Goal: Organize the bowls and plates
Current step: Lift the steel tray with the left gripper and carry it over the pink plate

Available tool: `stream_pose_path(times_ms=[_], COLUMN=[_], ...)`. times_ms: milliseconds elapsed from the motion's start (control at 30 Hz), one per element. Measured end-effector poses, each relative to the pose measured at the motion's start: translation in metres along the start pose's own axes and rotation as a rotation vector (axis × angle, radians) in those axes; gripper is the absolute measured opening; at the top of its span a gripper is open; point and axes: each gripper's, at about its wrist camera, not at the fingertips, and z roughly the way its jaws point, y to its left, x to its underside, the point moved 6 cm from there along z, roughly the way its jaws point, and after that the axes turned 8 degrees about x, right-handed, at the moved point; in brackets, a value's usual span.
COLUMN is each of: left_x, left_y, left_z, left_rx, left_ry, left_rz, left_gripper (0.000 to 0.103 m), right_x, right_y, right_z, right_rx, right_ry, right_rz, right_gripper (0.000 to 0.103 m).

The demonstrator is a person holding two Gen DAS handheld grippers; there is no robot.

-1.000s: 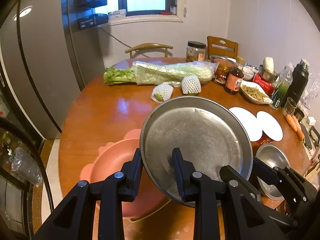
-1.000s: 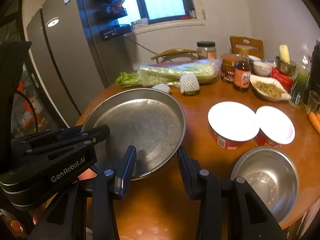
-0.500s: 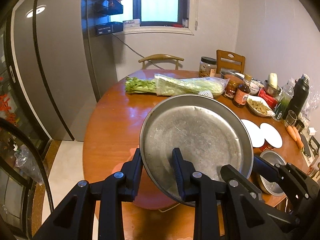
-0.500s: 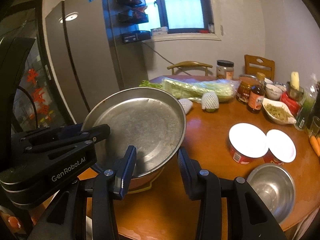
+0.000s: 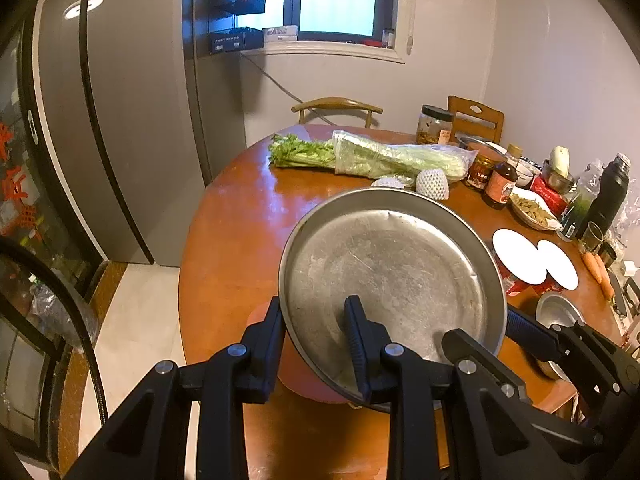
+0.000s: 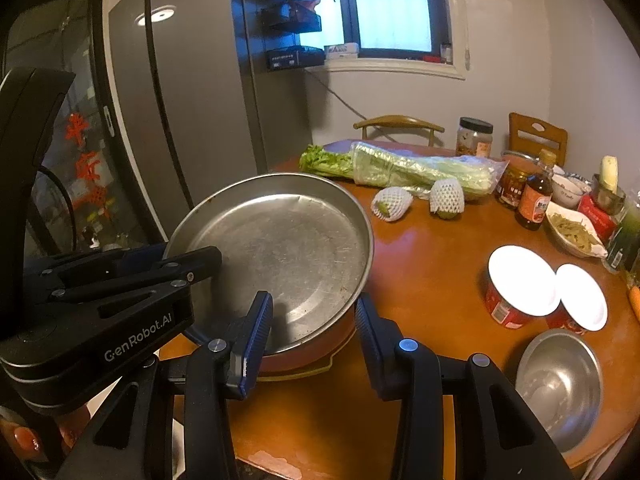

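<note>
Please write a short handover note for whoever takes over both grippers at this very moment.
Left gripper: shut on the rim of the large steel plate, which it holds above the pink dish near the table's near edge.
Right gripper: fingers apart, holding nothing, close to the plate's near rim.
Small steel bowl: on the table to the right, untouched, beside two white-lidded cups.
Done: steel plate picked up.
Left: set the plate down, probably onto the pink dish, then deal with the steel bowl.
</note>
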Motion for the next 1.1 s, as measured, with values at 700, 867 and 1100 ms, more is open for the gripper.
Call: stream_pose_path(times_ms=[700, 867, 1100], left_x=[0.030, 0.038, 0.045], left_y=[0.008, 0.008, 0.009], left_z=[0.020, 0.028, 0.038], left_rx=[-0.030, -0.026, -0.019], left_ry=[0.056, 0.074, 0.097], left_rz=[-0.042, -0.048, -0.053], left_gripper=[0.030, 0.030, 0.030], right_x=[0.027, 0.034, 0.042], right_y=[0.007, 0.006, 0.005], right_z=[0.022, 0.027, 0.034], right_rx=[-0.034, -0.034, -0.030], right_ry=[0.067, 0.083, 0.099], right_rz=[-0.035, -0.042, -0.048], right_gripper=[0.044, 0.044, 0.044])
